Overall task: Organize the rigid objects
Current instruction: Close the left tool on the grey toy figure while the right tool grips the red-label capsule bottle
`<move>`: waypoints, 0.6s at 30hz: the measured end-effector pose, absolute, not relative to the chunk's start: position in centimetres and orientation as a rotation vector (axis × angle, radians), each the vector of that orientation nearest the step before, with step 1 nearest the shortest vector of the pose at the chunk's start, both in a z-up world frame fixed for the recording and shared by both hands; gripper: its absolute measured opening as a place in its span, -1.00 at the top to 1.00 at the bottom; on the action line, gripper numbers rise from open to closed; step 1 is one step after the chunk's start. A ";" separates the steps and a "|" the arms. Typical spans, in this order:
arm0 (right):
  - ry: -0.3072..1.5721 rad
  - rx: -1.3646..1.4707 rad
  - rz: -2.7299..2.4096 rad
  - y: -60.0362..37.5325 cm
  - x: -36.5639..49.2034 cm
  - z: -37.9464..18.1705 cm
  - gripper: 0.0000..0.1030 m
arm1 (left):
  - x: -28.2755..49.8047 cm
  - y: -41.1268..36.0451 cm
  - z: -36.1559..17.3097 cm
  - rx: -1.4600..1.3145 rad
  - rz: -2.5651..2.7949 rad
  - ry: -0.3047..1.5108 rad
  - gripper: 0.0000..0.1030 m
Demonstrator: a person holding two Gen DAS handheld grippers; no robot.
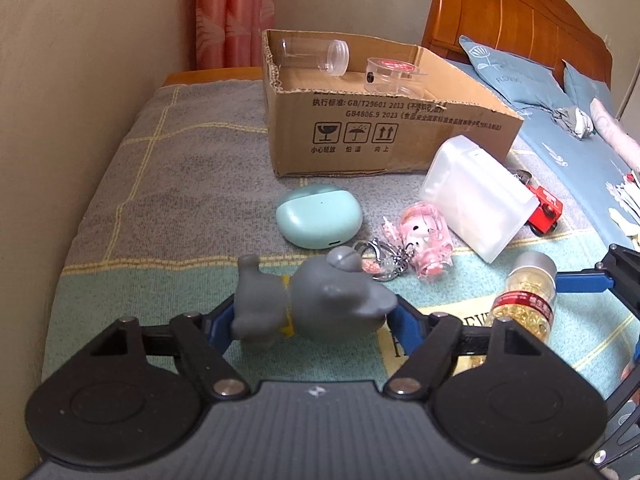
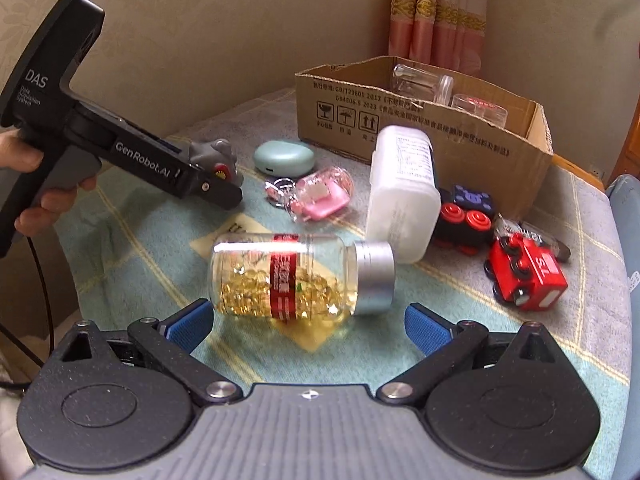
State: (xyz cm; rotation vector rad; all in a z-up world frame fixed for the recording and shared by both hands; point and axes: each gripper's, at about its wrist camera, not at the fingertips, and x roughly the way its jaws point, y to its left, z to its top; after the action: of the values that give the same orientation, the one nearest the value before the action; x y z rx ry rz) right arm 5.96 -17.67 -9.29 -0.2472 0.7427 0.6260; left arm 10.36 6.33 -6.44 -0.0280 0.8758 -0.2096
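My left gripper (image 1: 312,320) is shut on a grey toy figure (image 1: 312,300), held just above the blanket; it also shows in the right wrist view (image 2: 218,164). My right gripper (image 2: 308,322) is open, its blue pads on either side of a capsule bottle (image 2: 296,276) with a silver cap that lies on its side; the bottle also shows in the left wrist view (image 1: 524,296). A cardboard box (image 1: 380,132) stands behind and holds a clear jar (image 1: 316,56) and a clear spool (image 1: 394,74).
On the blanket lie a mint earbud case (image 1: 320,216), a pink keychain charm (image 1: 426,240), a white plastic container (image 1: 476,196), a red toy (image 2: 528,276) and a black-and-red cube (image 2: 464,224). A wall runs along the left; a wooden headboard (image 1: 520,12) and pillows stand behind.
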 end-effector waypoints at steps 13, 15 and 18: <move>0.779 -0.293 0.590 -15.3 6.2 -8.7 -1.00 | 11.3 6.2 -6.2 -0.040 -0.221 0.859 -0.56; 0.784 -0.290 0.579 -15.3 6.2 -8.5 -1.00 | 11.7 6.0 -6.2 -0.032 -0.219 0.859 -0.59; 0.784 -0.290 0.567 -15.1 6.1 -8.3 -1.00 | 12.3 5.8 -6.3 -0.031 -0.208 0.858 -0.62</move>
State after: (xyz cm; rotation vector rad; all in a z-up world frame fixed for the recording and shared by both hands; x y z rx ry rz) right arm 6.13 -15.11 -8.25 -0.2899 0.7837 0.5665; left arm 12.30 5.84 -6.34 -0.0311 0.8581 -0.2081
